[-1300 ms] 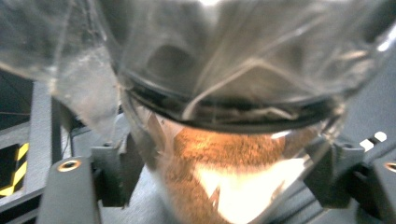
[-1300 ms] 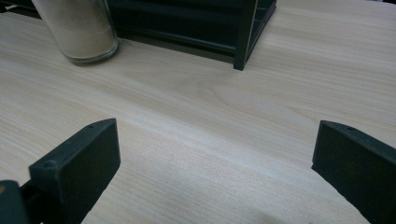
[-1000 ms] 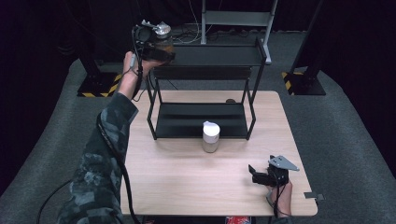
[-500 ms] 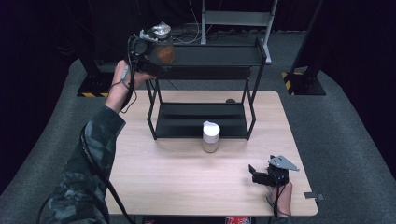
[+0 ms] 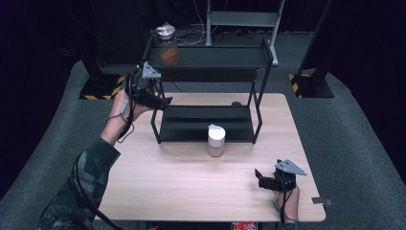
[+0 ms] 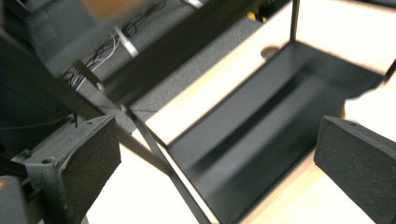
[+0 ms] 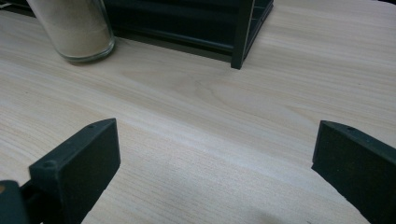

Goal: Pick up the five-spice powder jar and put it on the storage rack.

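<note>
the two-tier black rack (image 5: 206, 120) on the bench (image 5: 158, 187) is the landmark. on the left end of its top shelf stands the jar of orange powder (image 5: 168, 48), upright with a crinkled foil cap, and nothing touches it. the left gripper (image 5: 155, 98) sits just off the rack's left end, below top-shelf level and beside the left posts; its jaws have just been opening and now stand spread wide with nothing between them, and in the left gripper view they frame the lower shelf. in front of the rack, close to its lower shelf, stands a white-lidded jar (image 5: 216, 140) of pale powder. the right gripper (image 5: 261, 179) rests on the bench well in front of the rack's right end, jaws spread and empty.

judging from this, the step is reaching for the white-lidded jar. to do it well, keep the left gripper clear of the rack's posts, come in level at mid-height of the glass, straddle it evenly, and close gently below the lid so it does not tip.
</note>
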A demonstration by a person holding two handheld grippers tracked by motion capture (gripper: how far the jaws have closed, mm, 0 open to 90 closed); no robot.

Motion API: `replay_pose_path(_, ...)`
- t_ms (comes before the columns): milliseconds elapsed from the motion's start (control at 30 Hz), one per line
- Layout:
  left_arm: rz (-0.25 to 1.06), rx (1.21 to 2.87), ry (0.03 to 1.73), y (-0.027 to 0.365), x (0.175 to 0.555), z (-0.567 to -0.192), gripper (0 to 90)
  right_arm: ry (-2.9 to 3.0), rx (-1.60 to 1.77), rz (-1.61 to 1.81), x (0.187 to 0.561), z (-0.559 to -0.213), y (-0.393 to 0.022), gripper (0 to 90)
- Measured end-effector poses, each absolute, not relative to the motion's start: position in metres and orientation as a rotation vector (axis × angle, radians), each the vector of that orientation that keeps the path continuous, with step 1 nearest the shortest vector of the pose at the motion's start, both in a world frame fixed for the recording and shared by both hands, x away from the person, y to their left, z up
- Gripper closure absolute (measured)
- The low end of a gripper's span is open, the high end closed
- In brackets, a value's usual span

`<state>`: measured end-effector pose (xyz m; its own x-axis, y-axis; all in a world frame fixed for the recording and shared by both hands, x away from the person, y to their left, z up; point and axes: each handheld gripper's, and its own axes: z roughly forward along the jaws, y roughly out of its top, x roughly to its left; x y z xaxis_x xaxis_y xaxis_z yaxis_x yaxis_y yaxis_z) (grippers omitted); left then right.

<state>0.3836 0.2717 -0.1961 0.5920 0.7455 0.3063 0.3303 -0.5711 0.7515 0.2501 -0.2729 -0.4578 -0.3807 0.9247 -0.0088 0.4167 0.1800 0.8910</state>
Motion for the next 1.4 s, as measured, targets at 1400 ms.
replay_pose_path(1400, 0.558, 2.113, 1.103, 0.298, 0.294, -0.437, 0.0, 1.890, 1.259, 1.145, 0.251, -0.458, -0.272, 0.0)
